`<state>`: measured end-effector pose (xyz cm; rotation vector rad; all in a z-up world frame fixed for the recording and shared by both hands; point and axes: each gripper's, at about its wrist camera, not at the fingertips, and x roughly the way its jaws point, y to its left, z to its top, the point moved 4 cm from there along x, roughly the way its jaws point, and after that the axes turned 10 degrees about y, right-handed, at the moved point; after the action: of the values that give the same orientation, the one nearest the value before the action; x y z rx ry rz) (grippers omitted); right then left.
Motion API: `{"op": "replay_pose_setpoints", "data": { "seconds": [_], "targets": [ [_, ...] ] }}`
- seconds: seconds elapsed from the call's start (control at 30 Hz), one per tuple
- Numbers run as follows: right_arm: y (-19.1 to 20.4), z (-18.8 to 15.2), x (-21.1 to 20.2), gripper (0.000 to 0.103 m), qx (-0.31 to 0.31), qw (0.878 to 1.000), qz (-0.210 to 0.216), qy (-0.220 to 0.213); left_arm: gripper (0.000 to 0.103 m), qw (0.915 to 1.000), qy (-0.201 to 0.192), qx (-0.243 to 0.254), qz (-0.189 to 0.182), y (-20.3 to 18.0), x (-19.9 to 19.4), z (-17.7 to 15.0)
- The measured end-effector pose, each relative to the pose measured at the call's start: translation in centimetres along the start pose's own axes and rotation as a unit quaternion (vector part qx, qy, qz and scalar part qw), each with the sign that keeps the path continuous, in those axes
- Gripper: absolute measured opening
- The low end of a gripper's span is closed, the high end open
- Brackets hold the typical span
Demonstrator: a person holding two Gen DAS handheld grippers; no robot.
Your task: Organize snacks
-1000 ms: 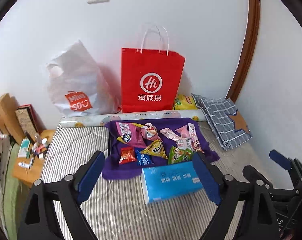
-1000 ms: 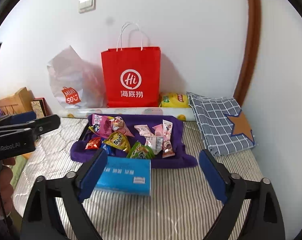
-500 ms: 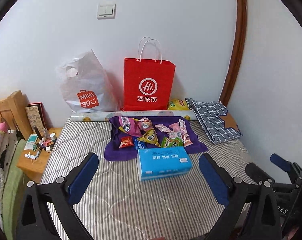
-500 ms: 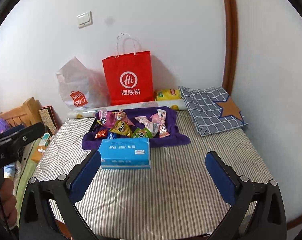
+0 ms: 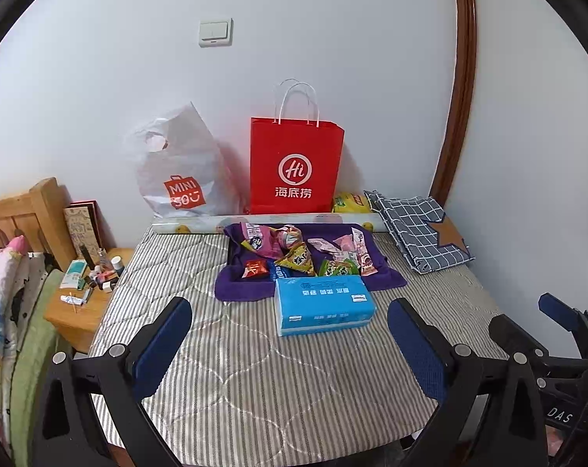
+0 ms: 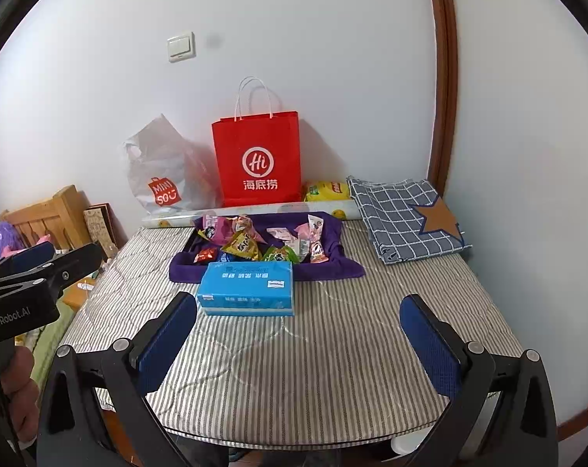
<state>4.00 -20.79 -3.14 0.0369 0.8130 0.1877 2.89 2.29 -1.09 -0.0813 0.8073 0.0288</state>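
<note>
Striped grey mattress held a purple cloth-lined tray of snack packets — both grippers, left gripper and right gripper, hung spread apart, holding nothing.

Left gripper held level with fingers spread wide and nothing between them, right gripper likewise wide apart and empty, the person's left hand gripping its handle.

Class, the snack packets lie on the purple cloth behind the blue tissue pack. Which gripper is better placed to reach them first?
Slightly the left gripper: snack packets sit centred between its open fingers. From the right gripper they lie leftward. Both hang equally far back.
</note>
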Motion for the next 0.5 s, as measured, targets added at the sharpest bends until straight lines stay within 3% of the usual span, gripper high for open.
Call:
{"op": "replay_pose_setpoints", "data": {
  "seconds": [0.5],
  "targets": [
    [0.48,-0.1,-0.66,0.103,-0.002,1.0,0.006,-0.006,0.102,1.0,0.004,0.004,0.002,0.0,-0.15,-0.42]
  ]
}}
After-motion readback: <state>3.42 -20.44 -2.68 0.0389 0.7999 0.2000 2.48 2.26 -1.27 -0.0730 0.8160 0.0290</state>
